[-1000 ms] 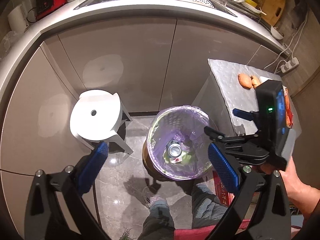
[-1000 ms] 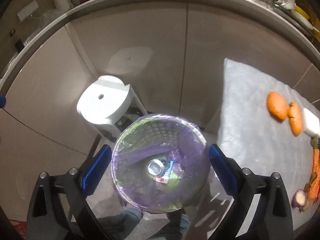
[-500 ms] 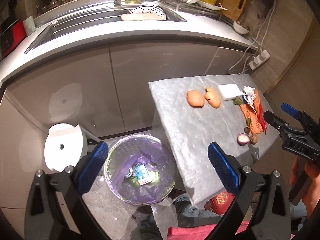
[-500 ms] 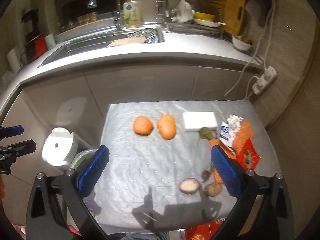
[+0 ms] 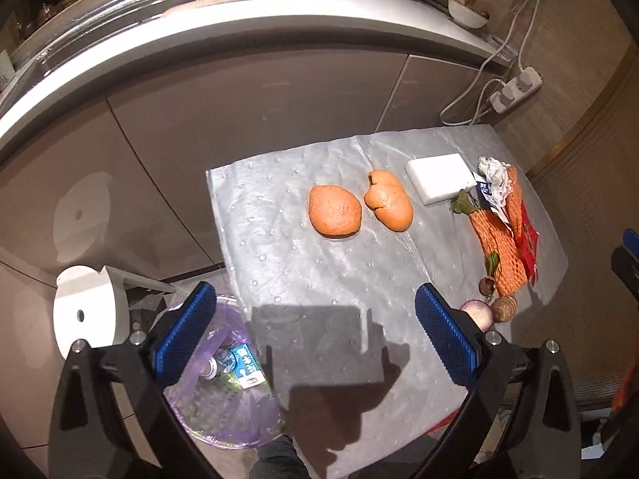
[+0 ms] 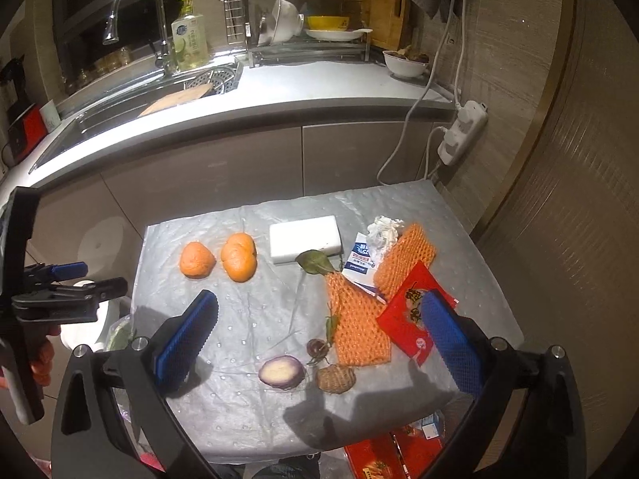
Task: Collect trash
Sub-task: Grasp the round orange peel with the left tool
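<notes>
A small table (image 6: 259,311) under a grey sheet holds trash: two orange peels (image 6: 217,259), a white foam block (image 6: 305,239), a leaf (image 6: 315,263), orange foam netting (image 6: 357,325), a red packet (image 6: 415,321), a crumpled tissue (image 6: 383,231), a purple onion half (image 6: 281,371) and a brown husk (image 6: 335,377). My right gripper (image 6: 315,343) is open and empty above the table's front. My left gripper (image 5: 315,335) is open and empty above the table's left front edge. A purple-lined bin (image 5: 223,403) with a can and a carton stands on the floor at the left.
A white stool (image 5: 86,311) stands beside the bin. A kitchen counter with sink (image 6: 159,92), dish rack (image 6: 307,20) and a hanging power strip (image 6: 463,131) lies behind the table. Red boxes (image 6: 383,459) sit on the floor at the table's front right.
Both grippers have swung from above the bin to the right, over the table. The table's trash now fills both views. Both stay open and empty.
</notes>
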Demonstrator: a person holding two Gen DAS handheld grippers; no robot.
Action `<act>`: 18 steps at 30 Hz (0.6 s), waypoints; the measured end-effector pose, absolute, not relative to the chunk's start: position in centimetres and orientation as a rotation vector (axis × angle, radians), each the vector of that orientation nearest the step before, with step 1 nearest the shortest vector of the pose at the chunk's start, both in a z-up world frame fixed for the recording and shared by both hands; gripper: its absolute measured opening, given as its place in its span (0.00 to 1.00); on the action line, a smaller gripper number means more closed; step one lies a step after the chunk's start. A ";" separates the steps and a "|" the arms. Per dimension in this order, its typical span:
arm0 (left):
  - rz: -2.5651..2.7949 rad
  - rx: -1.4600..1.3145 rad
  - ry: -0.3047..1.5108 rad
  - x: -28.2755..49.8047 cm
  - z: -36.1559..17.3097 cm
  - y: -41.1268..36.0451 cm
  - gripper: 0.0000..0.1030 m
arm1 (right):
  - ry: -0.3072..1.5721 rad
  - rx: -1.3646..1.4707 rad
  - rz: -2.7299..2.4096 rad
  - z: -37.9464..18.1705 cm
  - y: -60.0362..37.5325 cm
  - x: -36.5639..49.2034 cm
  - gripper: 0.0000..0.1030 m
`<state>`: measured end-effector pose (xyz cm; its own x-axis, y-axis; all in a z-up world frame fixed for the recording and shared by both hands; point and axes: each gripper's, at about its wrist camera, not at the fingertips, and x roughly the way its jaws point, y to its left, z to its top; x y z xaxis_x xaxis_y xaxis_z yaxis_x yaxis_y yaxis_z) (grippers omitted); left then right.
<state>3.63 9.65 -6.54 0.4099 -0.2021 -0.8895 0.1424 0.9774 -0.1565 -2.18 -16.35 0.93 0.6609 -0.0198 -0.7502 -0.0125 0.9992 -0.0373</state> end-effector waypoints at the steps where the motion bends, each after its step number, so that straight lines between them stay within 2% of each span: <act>1: -0.218 -0.066 1.143 4.5 -7.4 9.2 0.93 | 0.857 -0.042 -0.006 0.8 -16.7 -2.0 0.98; 7: -0.214 -0.021 1.197 9.1 -12.1 6.4 0.93 | 0.899 -0.071 -0.009 0.0 -19.1 -1.0 0.98; 13: -0.186 -0.035 1.219 11.9 -14.7 5.1 0.92 | 0.952 -0.107 0.003 -1.2 -20.6 0.0 0.98; 15: -0.183 -0.027 1.223 12.4 -15.4 4.6 0.86 | 0.964 -0.111 0.006 -1.6 -20.9 0.3 0.98; 17: -0.189 -0.026 1.235 12.8 -16.0 4.3 0.73 | 0.972 -0.114 0.007 -1.9 -21.2 0.5 0.98; 18: -0.190 -0.029 1.241 12.9 -16.2 4.2 0.70 | 0.975 -0.114 0.010 -2.0 -21.3 0.6 0.98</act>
<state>12.87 4.17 -16.24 0.3105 -0.1595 -0.9371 0.1281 0.9839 -0.1250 0.58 -21.34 -2.01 0.5618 -0.0434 -0.8261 -0.0596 0.9939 -0.0927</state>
